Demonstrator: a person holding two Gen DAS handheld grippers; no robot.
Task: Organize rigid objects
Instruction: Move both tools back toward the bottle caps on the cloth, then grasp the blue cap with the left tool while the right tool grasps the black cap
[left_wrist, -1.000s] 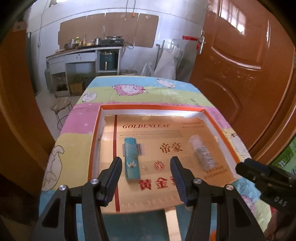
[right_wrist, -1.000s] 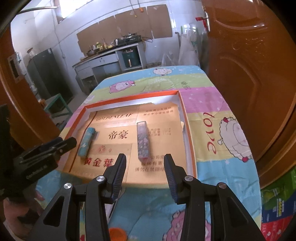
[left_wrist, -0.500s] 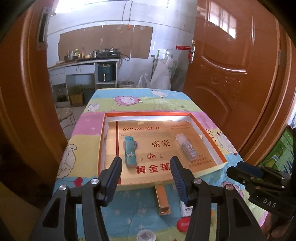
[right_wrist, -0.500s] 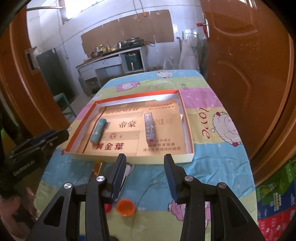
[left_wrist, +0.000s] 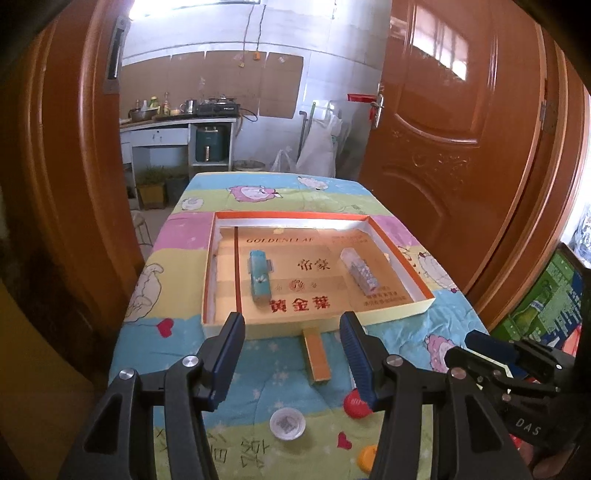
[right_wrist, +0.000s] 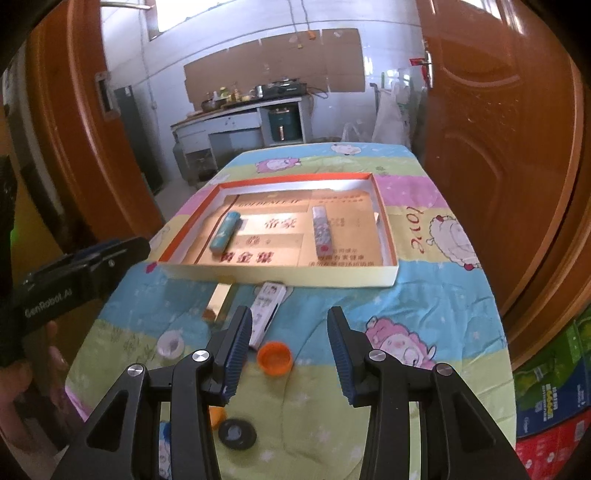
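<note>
An orange-rimmed cardboard tray (left_wrist: 391, 315) (right_wrist: 317, 278) lies on the table. In it lie a teal lighter (left_wrist: 259, 278) (right_wrist: 223, 237) and a patterned lighter (left_wrist: 360, 272) (right_wrist: 321, 236). In front of the tray lie a gold lighter (left_wrist: 316, 356) (right_wrist: 218, 301) and a white lighter (right_wrist: 266, 308). Bottle caps lie nearer: white (left_wrist: 287, 424) (right_wrist: 170, 344), red (left_wrist: 355, 405), orange (right_wrist: 274, 358) (left_wrist: 367, 458), black (right_wrist: 237, 434). My left gripper (left_wrist: 291, 354) is open and empty above the gold lighter. My right gripper (right_wrist: 290, 350) is open and empty above the orange cap.
The table wears a pastel cartoon cloth (left_wrist: 177, 240) (right_wrist: 443, 317). Brown doors stand at the right (left_wrist: 461, 147) and the left (right_wrist: 74, 147). A kitchen counter (left_wrist: 177, 125) is at the back. Coloured cartons (right_wrist: 550, 413) sit on the floor at the right.
Both grippers have pulled back and up from the tray. The lighters and caps on the cloth in front of it have come into view. Both stay open.
</note>
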